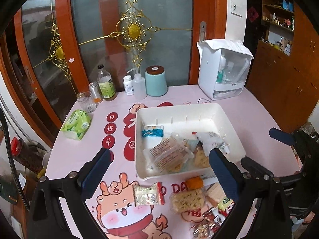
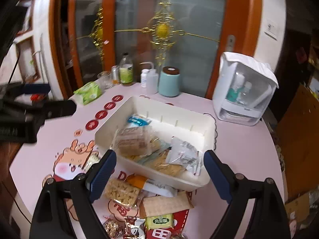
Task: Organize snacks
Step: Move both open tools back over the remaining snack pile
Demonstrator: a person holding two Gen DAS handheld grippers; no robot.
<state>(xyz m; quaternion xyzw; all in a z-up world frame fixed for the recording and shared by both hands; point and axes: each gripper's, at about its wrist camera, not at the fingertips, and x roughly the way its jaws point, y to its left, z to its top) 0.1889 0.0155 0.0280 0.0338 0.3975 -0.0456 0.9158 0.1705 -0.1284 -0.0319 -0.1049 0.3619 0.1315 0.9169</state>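
A white bin (image 1: 179, 108) (image 2: 209, 124) sits mid-table holding several snack packets: a blue-and-white one (image 1: 152, 132), a clear cracker pack (image 1: 169, 155) (image 2: 131, 141) and a crumpled white wrapper (image 1: 211, 141) (image 2: 183, 153). In front of it lie loose snacks: a small red-edged packet (image 1: 148, 195), a puffed snack pack (image 1: 187, 200) (image 2: 121, 193), an orange packet (image 1: 194, 182) (image 2: 137, 180) and a green-labelled packet (image 2: 159, 221). My left gripper (image 1: 159, 171) (image 2: 60, 97) hovers open above the bin's near edge. My right gripper (image 2: 160, 171) (image 1: 259, 147) is open and holds nothing, over the loose pile.
Along the back stand a teal canister (image 1: 156, 81), bottles (image 1: 105, 83), a glass (image 1: 86, 101) and a white appliance under a towel (image 1: 223, 69). A green tissue pack (image 1: 76, 124) lies at the left. The round table's edge (image 1: 49, 159) curves close on both sides.
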